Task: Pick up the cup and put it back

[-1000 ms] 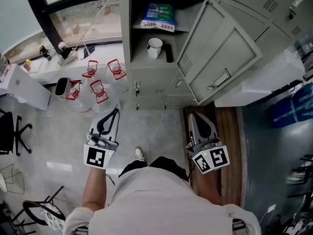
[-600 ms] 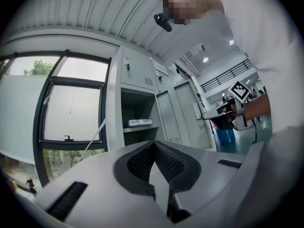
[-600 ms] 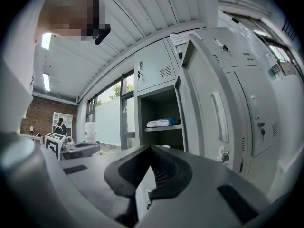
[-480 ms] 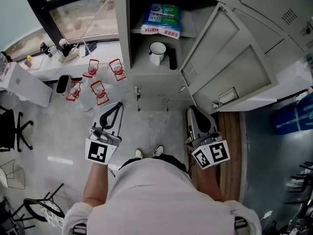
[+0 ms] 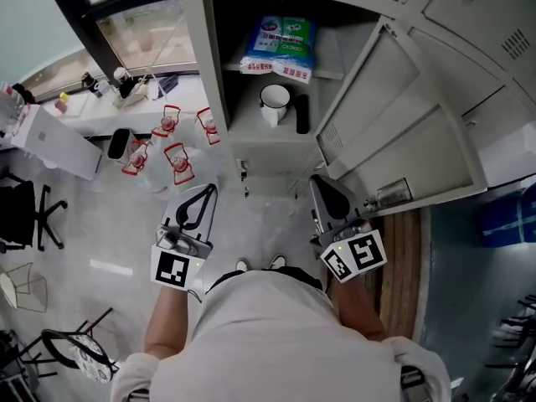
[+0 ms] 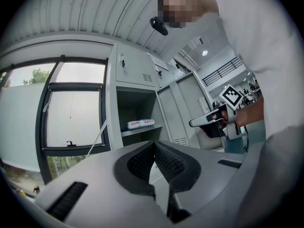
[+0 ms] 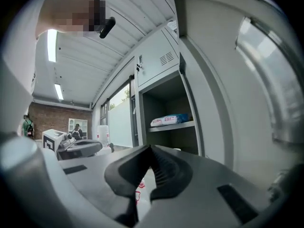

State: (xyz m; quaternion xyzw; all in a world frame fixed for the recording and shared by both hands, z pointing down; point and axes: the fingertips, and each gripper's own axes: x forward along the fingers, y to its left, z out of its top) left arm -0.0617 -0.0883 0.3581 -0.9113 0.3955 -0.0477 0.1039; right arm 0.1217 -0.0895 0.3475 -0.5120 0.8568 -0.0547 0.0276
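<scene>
The room has a pale, glossy floor (image 5: pixel 109 224) and a large window at the left. Against the wall stands a grey metal locker (image 5: pixel 201 65), with its door (image 5: pixel 402 132) swung open to the right. Inside it, the upper shelf carries a blue and green package (image 5: pixel 280 40). The white cup (image 5: pixel 275 103) stands upright on the lower shelf (image 5: pixel 251 132). Just beside the cup, on its right, is a black object (image 5: pixel 301 114) that I cannot identify. On the floor left of the locker stand several big water bottles with red handles (image 5: pixel 172 145).

The person stands in front of the open locker and holds both tools level, pointing toward it. The left gripper (image 5: pixel 207 191) has its fingers pressed together with nothing between them, and its own view shows the ribbed pads meeting at the tip. The right gripper (image 5: pixel 316 182) is the same, with fingers together and empty. Both are well apart from the cup, below the shelf in the head view.

I judge that the task is only at the approach. The cup sits untouched in its place. What is left is nearly everything: to reach into the locker, spread the fingers of one gripper, take the cup, lift it, and set it back on the shelf.
</scene>
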